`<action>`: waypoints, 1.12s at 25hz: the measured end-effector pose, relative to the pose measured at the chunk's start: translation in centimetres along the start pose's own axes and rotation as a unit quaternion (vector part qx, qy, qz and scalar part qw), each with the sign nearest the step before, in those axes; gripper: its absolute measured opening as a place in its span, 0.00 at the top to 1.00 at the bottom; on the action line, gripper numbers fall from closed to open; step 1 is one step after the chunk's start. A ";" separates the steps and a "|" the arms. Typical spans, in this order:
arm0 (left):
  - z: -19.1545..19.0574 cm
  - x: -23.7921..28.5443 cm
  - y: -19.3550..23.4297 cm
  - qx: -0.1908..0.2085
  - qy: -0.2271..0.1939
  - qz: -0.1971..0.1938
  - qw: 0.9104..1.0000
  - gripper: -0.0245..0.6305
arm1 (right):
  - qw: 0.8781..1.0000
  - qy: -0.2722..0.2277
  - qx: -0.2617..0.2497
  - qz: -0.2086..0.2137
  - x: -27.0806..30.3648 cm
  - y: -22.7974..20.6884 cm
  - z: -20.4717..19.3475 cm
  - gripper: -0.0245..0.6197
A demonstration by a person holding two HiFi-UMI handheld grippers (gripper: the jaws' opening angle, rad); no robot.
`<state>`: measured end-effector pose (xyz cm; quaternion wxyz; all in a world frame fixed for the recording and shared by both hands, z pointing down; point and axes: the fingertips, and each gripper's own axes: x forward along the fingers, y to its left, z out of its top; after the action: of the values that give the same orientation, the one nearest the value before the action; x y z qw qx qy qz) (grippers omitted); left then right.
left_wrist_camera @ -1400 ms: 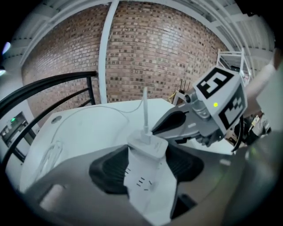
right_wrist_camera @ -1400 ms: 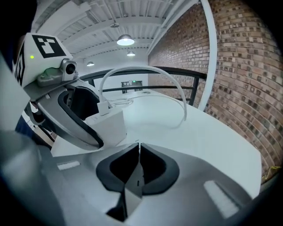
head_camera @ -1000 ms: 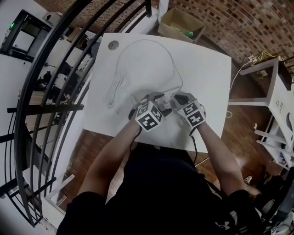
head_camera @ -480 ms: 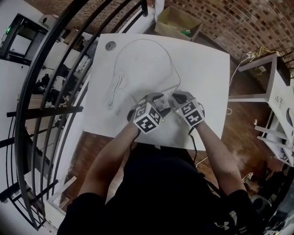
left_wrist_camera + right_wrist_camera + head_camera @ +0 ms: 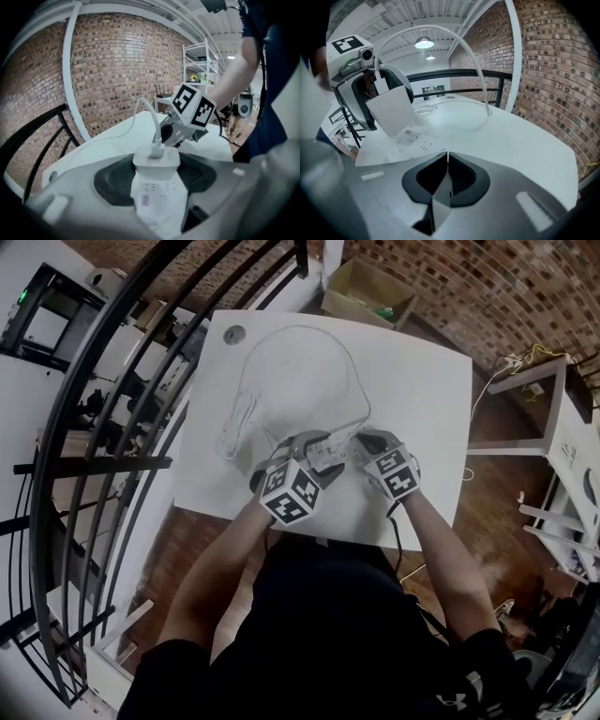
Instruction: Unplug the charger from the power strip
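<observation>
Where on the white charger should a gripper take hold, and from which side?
Clamp the charger by its boxy body, on the two flat opposite sides, coming in from the side. The cable leaves its outer face, so keep off that end. The left gripper holds it this way.

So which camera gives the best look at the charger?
The left gripper view: the white charger sits centred and close, gripped in the left claw, its cable rising from the top. The right gripper view shows it side-on at the upper left. In the head view it is too small to pick out.
</observation>
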<state>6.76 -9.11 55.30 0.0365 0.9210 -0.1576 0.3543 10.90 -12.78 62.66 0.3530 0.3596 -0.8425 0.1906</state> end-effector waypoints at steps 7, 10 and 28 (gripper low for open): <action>-5.3 -3.6 0.7 -0.034 0.064 0.026 0.997 0.54 | 1.000 0.009 0.011 -0.001 0.2 -0.7 -0.6 0.93; -7.9 -5.3 0.7 -0.029 0.094 0.036 0.994 0.54 | 1.000 0.015 0.014 -0.007 0.2 -0.5 -0.4 0.93; -17.9 -7.7 -0.6 0.057 0.262 0.026 0.963 0.54 | 0.999 0.025 0.023 -0.032 0.5 -0.7 -0.9 0.93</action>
<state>-9.91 -3.31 63.51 0.0149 0.7920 -0.1459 0.5926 11.60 -12.93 63.67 0.3715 0.3899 -0.8167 0.2072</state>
